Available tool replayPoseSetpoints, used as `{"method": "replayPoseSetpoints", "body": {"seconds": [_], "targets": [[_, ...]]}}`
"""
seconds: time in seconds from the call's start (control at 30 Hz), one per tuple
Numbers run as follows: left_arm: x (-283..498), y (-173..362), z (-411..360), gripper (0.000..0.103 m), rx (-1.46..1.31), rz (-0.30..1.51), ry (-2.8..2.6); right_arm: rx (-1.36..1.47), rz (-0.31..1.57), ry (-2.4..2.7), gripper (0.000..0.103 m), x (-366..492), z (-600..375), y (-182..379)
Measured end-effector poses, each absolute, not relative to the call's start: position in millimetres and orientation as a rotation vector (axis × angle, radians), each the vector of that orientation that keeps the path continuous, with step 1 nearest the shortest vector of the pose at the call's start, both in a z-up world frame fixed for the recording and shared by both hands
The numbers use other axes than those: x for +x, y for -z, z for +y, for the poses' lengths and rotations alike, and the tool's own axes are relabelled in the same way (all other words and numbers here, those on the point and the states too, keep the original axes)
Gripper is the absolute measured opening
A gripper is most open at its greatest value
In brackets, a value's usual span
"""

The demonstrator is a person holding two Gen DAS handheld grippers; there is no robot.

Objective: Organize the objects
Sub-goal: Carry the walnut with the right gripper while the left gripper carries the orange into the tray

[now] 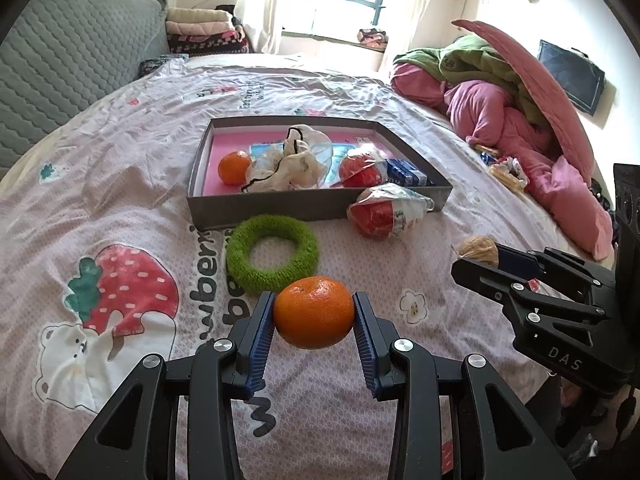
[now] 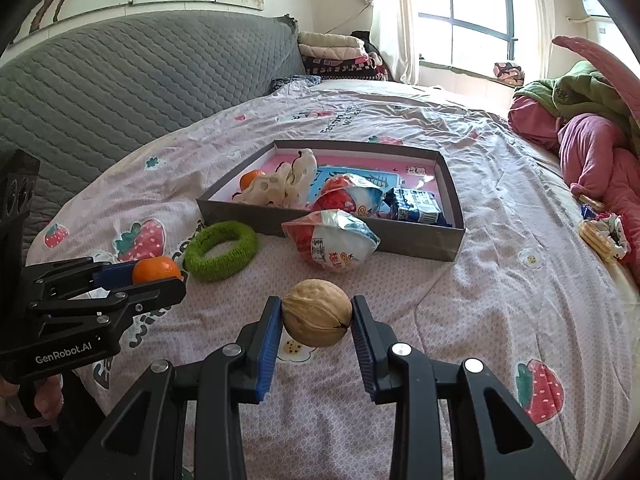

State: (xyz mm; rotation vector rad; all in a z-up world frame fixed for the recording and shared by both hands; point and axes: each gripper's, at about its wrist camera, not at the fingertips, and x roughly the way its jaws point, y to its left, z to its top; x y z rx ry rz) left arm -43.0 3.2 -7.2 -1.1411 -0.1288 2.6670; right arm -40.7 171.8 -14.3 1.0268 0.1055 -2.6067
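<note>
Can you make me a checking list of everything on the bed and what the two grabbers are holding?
Surface: bedspread printed with strawberries, wrinkled.
Job's things: grey box holding an orange, crumpled plastic bag, red-and-white packet and blue carton. Outside, by its front wall: green ring and a second packet.
Clutter: snack wrappers at the right edge of the bed.
Grippers: left gripper shut on a tangerine; right gripper shut on a walnut.
Cables: nothing seen.
Surroundings: grey headboard, window, pile of pink and green bedding.
</note>
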Motion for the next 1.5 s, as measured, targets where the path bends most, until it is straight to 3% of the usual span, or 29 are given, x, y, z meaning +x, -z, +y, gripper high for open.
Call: {"method": "replayPoseSetpoints", "body": {"seconds": [0.77,1.5], "targets": [[-47.5,-19.7,-6.6,0.039,-1.065,-0.162,-2.724,0.924,0.056,2.663,0.035,-35.6,180.4,-16.5],[-97.8,-34.2,-25.5,0.040,-1.011,-0.226,-2.784,0.855,0.049,2.715,0.035,-76.9,192.2,-37.0]]}}
